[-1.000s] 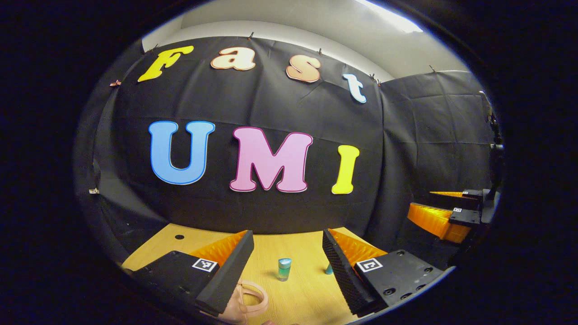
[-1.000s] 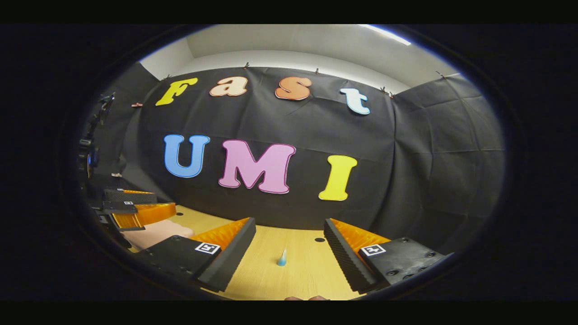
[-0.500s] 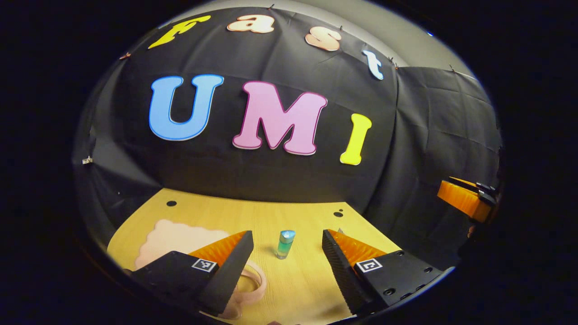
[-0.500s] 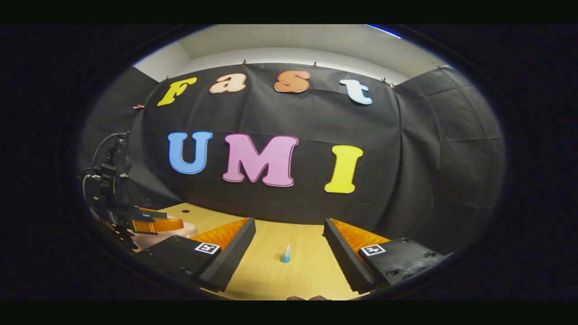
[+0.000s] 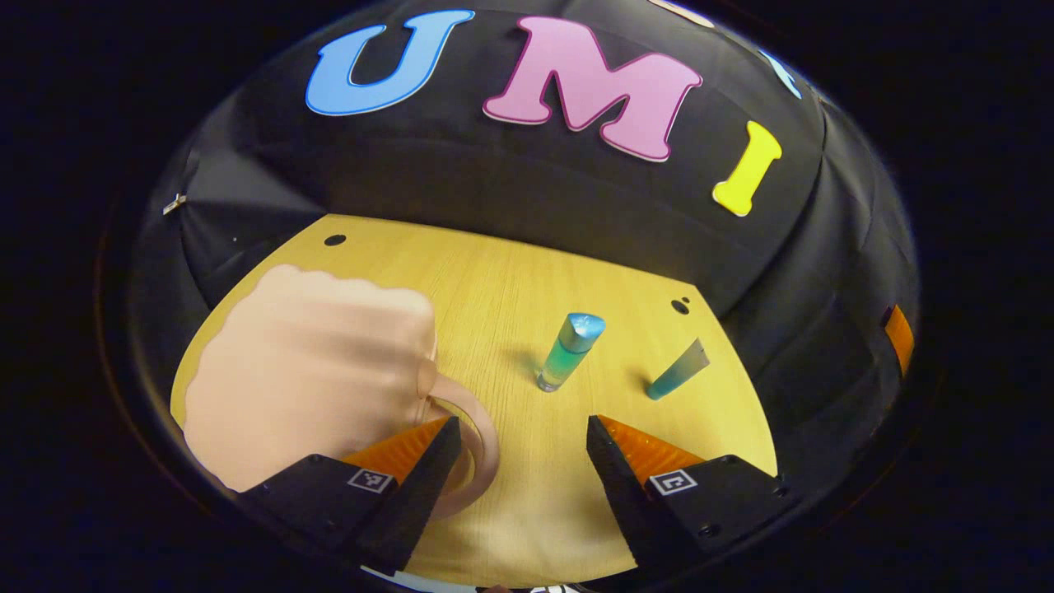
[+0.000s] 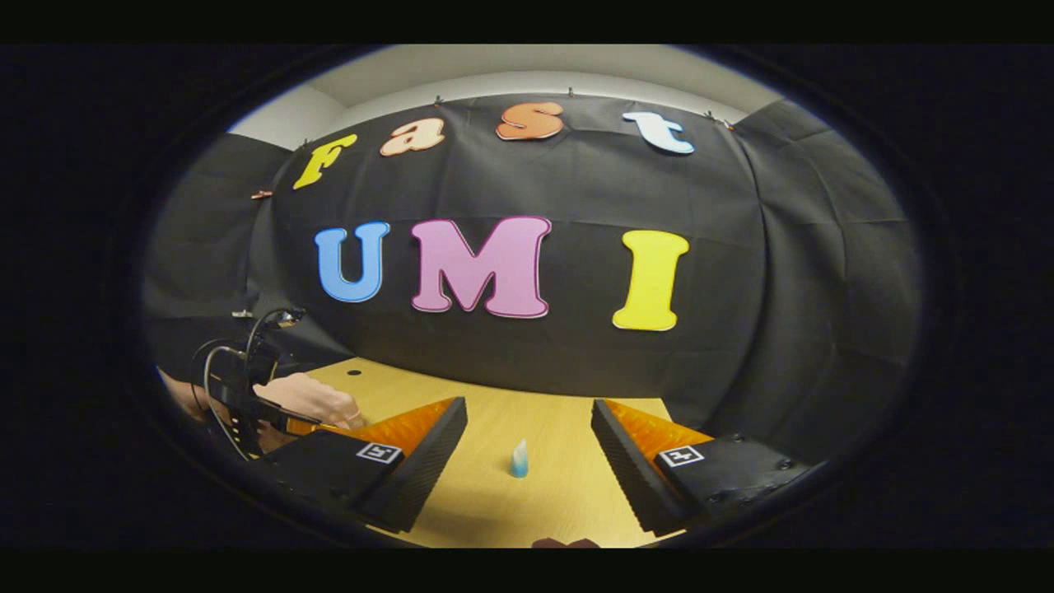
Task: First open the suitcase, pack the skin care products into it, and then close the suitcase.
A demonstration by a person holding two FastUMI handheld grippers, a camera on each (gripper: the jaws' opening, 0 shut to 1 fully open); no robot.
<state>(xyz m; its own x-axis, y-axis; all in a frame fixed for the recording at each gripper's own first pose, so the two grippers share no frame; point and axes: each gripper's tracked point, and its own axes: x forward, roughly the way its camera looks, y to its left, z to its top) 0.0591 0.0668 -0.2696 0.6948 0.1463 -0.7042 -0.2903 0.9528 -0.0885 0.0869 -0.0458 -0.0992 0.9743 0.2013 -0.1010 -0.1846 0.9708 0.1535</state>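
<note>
1. The suitcase point(image 5: 309, 375) lies flat on the left part of the wooden table point(image 5: 510, 272): a pale pink, smooth, matte case with a wavy, scalloped outline. Its lid is down, and nothing can be seen of the inside. A looped handle point(image 5: 478, 436) of the same pink sticks out from its near right edge.
2. To the right of the case, well apart from it, a small bottle point(image 5: 568, 352) stands upright: clear green body, shiny blue cap. Further right stands a slim teal tube point(image 5: 677, 370), flat-ended and leaning.
3. The left gripper point(image 5: 519, 473) hangs over the near edge of the table with its jaws spread wide and nothing between them. Its left finger overlaps the handle loop; whether it touches it cannot be told.
4. In the right gripper view, the right gripper point(image 6: 527, 465) is also spread wide and empty, and the tube point(image 6: 519, 459) shows small and pale blue on the table beyond it.
5. At the left edge of that view, a hand point(image 6: 309, 399) holds the other gripper among dark cables; the device itself is hard to make out.
</note>
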